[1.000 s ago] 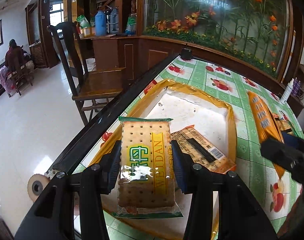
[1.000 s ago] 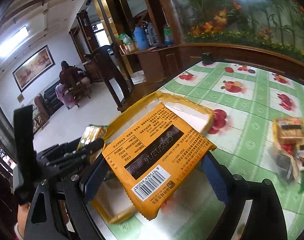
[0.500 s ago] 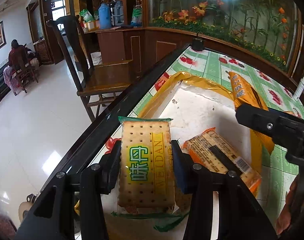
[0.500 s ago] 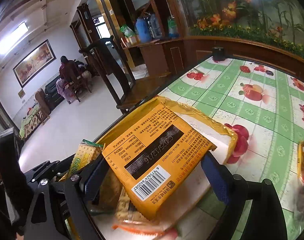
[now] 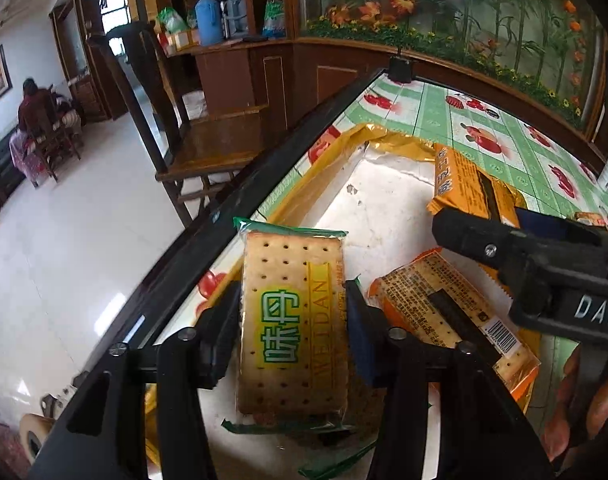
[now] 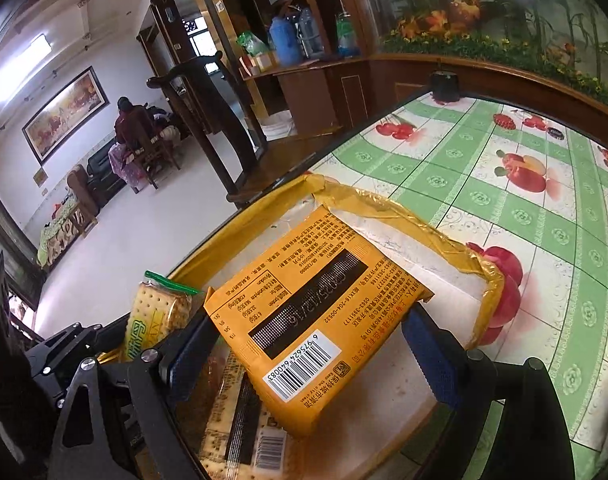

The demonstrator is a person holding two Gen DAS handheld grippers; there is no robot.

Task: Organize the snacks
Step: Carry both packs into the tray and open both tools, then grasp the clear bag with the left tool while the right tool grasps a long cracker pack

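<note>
My left gripper (image 5: 292,320) is shut on a green-trimmed WEIDAN cracker pack (image 5: 294,320) and holds it over the near end of a yellow-taped white tray (image 5: 380,196). My right gripper (image 6: 304,336) is shut on an orange snack pack (image 6: 316,316) over the same tray (image 6: 444,240). That orange pack (image 5: 468,192) and the right gripper (image 5: 536,256) show at the right of the left wrist view. An orange-wrapped cracker pack (image 5: 452,312) lies in the tray between them. The WEIDAN pack also shows in the right wrist view (image 6: 156,312).
The tray sits on a green fruit-print tablecloth (image 6: 524,208) near the table's dark left edge (image 5: 240,208). A wooden chair (image 5: 192,136) stands beside the table. More snack packs (image 5: 592,220) lie at the far right. A wooden cabinet with flowers (image 5: 444,40) backs the table.
Both grippers have moved in over the tray with their packs. The right gripper and orange pack have come closer to the left gripper.
</note>
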